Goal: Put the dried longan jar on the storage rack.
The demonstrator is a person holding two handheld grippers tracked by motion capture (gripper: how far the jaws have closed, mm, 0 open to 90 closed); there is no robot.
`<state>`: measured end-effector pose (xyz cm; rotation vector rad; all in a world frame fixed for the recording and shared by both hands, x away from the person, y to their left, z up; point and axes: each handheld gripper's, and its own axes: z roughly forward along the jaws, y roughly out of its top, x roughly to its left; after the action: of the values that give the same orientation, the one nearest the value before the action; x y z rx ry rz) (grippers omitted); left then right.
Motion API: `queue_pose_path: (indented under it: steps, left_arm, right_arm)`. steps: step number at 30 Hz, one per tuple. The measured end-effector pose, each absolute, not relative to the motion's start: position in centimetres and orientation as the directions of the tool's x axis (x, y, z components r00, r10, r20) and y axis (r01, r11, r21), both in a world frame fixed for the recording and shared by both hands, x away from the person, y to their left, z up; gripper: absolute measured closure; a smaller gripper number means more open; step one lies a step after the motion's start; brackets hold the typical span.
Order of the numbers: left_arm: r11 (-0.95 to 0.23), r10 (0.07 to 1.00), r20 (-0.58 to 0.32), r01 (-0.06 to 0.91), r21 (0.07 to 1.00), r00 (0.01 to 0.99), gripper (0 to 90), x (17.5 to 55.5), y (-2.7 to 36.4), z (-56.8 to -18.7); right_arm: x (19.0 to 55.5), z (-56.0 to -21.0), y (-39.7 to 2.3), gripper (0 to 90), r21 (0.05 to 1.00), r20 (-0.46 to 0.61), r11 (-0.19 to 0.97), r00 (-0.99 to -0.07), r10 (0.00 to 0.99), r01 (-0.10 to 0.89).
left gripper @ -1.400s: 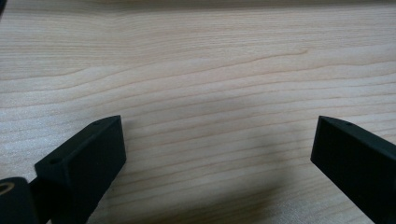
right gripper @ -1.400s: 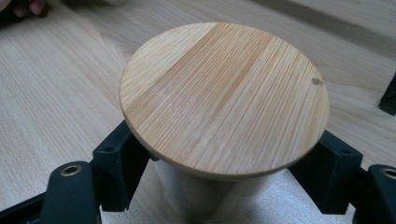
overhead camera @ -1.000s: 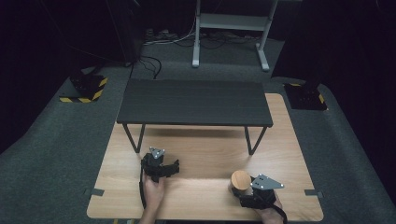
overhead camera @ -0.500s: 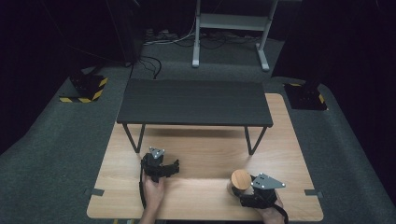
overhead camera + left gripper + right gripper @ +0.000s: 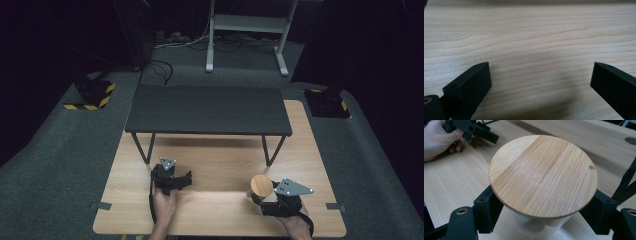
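Observation:
A white jar with a round bamboo lid (image 5: 261, 185) (image 5: 543, 173) sits between the jaws of my right gripper (image 5: 265, 196) (image 5: 541, 212), which is shut on its body just under the lid, at the front right of the wooden table (image 5: 220, 160). The jar's lower part is hidden by the lid and the jaws. My left gripper (image 5: 186, 179) (image 5: 540, 82) rests low over the bare wood at the front left, jaws wide open with nothing between them. A hand (image 5: 436, 140) holds that left gripper, seen far off in the right gripper view.
A low black bench-like shelf (image 5: 209, 109) on thin metal legs stands across the back half of the table. Dark grey carpet (image 5: 55, 165) surrounds the table. Black stands with yellow-black tape (image 5: 92, 95) sit at both far corners.
My right gripper has lifted slightly with the jar in it. The left gripper has stayed where it was.

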<state>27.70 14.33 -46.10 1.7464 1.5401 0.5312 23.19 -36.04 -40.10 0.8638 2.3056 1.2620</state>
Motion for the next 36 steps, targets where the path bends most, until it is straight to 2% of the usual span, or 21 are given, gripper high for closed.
queue_pose_path:
  steps: [36]
  left_arm:
    - [-0.010,0.968,-0.158,0.663,0.748,0.193,3.3,27.7,14.2,-46.1]
  right_arm:
    - [28.4,-28.6,-38.1,24.8,0.910,-0.042,0.348,-0.785,0.618,0.226]
